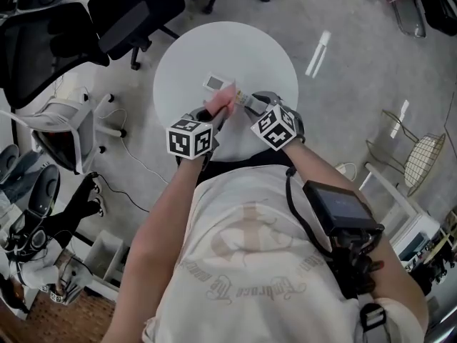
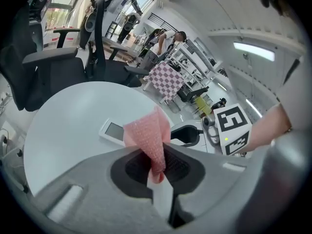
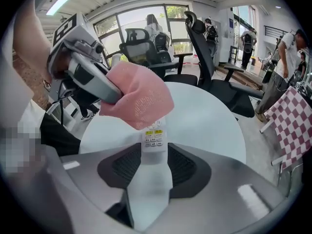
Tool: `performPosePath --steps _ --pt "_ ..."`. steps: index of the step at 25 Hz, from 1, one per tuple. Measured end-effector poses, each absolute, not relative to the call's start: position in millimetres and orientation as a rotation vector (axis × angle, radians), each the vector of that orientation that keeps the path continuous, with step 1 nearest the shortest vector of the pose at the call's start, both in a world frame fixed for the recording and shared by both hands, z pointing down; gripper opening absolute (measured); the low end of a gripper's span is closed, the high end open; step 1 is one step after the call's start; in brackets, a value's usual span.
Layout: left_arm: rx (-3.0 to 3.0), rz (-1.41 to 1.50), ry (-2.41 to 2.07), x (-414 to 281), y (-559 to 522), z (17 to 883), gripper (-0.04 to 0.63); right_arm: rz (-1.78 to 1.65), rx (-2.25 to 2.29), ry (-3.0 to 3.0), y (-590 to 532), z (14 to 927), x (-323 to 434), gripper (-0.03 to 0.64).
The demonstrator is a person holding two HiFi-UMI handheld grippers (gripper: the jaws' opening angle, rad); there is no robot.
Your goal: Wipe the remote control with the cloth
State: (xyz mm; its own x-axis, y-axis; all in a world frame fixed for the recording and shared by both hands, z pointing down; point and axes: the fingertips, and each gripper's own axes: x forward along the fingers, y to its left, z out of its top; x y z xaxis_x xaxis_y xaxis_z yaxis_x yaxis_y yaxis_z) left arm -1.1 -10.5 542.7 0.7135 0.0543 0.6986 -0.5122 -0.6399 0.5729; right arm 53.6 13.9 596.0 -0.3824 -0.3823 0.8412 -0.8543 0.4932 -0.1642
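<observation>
Closely, left claw [image 2: 156, 157] pinching cloth [image 2: 148, 133] — over remote [image 2: 112, 130]

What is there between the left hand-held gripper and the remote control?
The pink cloth, pinched in the left hand-held gripper, stands in front of the remote control and hides part of it. The left gripper view shows this.

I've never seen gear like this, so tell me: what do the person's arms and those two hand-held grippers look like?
The left gripper and right gripper each have a smooth grey shell with black ribbed pads inside the jaws. Each carries a white cube printed with black square markers. The arms are bare below a pale short-sleeved T-shirt.
</observation>
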Motion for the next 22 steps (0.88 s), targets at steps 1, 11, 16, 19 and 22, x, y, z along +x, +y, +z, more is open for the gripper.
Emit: performPosePath --steps 1,11,16,19,22 --pt "2.108 0.897 -0.344 1.7 -10.2 543.0 0.037 0.778 1.015 -1.962 15.6 598.2 53.4 0.186" --pt "2.095 1.007 -0.243 20.5 -19.0 556.6 0.037 0.721 0.924 -1.927 2.1 623.7 33.2 0.268" --pt "2.069 1.114 -0.171 34.6 -10.8 570.2 0.037 0.672 0.925 -1.938 -0.5 621.1 35.5 0.233" --pt "2.046 1.15 -0.144 40.3 -4.7 578.9 0.037 0.661 0.929 -1.952 2.4 619.2 33.5 0.232" --pt "2.029 1.183 -0.108 45.1 -0.5 585.4 0.036 0.656 0.93 -1.957 2.1 616.8 31.0 0.23"
